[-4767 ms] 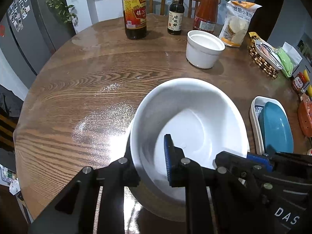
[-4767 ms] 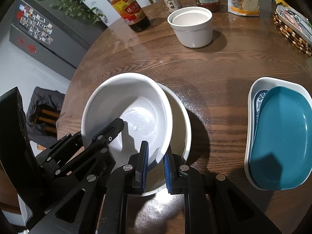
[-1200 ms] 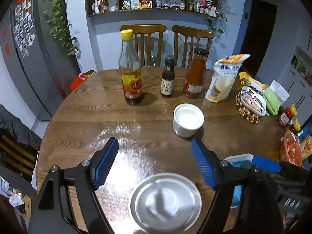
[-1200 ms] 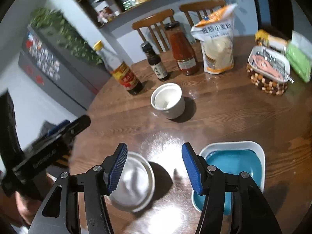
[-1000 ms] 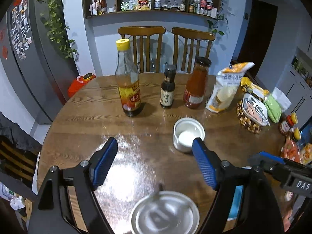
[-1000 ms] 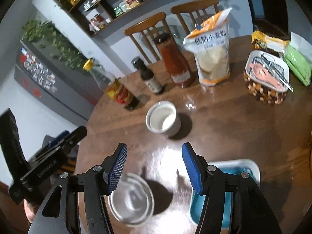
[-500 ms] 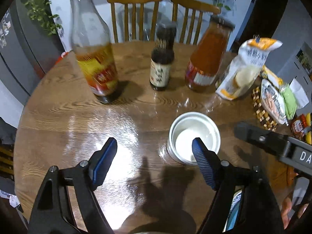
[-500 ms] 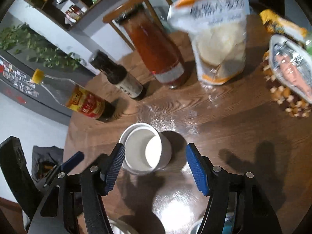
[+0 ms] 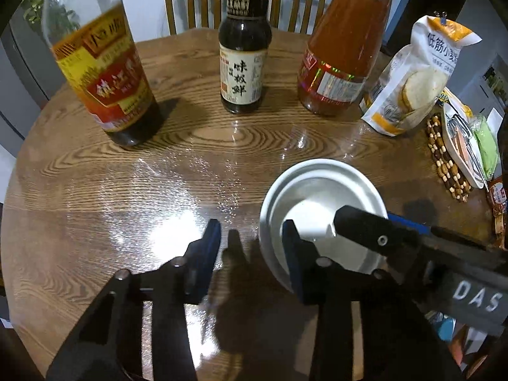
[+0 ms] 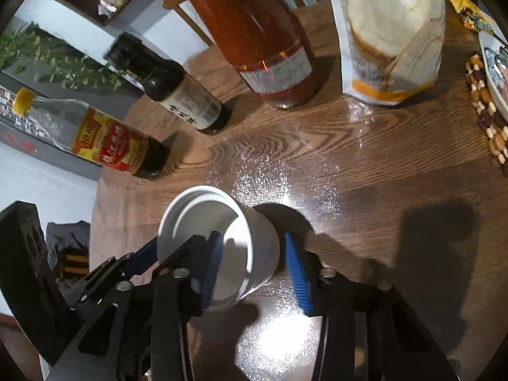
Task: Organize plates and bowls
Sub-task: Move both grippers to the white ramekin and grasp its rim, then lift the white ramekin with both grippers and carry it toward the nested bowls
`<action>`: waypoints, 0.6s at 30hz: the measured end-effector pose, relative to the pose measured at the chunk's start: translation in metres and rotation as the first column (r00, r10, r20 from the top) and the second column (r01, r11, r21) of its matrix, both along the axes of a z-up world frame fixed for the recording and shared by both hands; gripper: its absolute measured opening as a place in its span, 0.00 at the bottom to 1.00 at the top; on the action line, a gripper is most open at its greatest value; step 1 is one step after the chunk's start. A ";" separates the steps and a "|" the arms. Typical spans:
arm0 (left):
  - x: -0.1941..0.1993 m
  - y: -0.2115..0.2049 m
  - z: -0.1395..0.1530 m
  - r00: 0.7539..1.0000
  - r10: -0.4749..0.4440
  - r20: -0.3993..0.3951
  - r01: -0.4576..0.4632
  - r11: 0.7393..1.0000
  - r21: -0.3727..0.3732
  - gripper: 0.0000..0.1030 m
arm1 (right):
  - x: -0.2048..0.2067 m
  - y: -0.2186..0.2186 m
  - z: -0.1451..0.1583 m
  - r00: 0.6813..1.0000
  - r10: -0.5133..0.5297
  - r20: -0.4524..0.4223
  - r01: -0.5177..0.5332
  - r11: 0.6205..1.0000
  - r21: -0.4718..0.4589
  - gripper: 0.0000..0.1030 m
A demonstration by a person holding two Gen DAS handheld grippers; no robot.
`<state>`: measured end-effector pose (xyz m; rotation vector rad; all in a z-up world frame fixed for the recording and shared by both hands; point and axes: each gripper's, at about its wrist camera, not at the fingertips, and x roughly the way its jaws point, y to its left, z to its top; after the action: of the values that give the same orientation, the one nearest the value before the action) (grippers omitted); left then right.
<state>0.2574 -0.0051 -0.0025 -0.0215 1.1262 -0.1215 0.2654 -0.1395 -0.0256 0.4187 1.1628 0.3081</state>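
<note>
The white bowl [image 10: 219,247] stands upright — its near wall sits between both grippers' closing jaws, right gripper [image 10: 250,273] and left gripper [image 9: 250,254], neither pinching yet.

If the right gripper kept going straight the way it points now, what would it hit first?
Most likely the white bowl. The right gripper is closing with the bowl's near wall between its jaws: one finger inside the rim, the other outside. Going on, it would probably meet that wall, then the table; depth is hard to judge.
</note>
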 end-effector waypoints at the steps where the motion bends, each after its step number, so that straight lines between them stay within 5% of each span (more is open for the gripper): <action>1: 0.001 0.000 -0.001 1.000 0.001 0.001 -0.001 1.000 -0.004 0.32 | 0.000 0.000 -0.002 1.000 0.003 -0.005 -0.003 1.000 0.004 0.32; 7: -0.002 -0.015 -0.001 0.998 -0.040 0.040 0.039 0.999 0.026 0.14 | 0.000 -0.002 -0.002 1.000 0.000 0.013 0.000 1.000 -0.022 0.22; 18: -0.002 -0.017 -0.005 0.996 -0.047 0.075 0.044 0.998 0.049 0.13 | -0.002 0.008 -0.003 0.998 0.003 0.067 0.002 0.998 -0.070 0.20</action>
<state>0.2551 -0.0217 -0.0072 0.0508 1.0535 -0.1352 0.2634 -0.1316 -0.0281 0.3442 1.1052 0.2793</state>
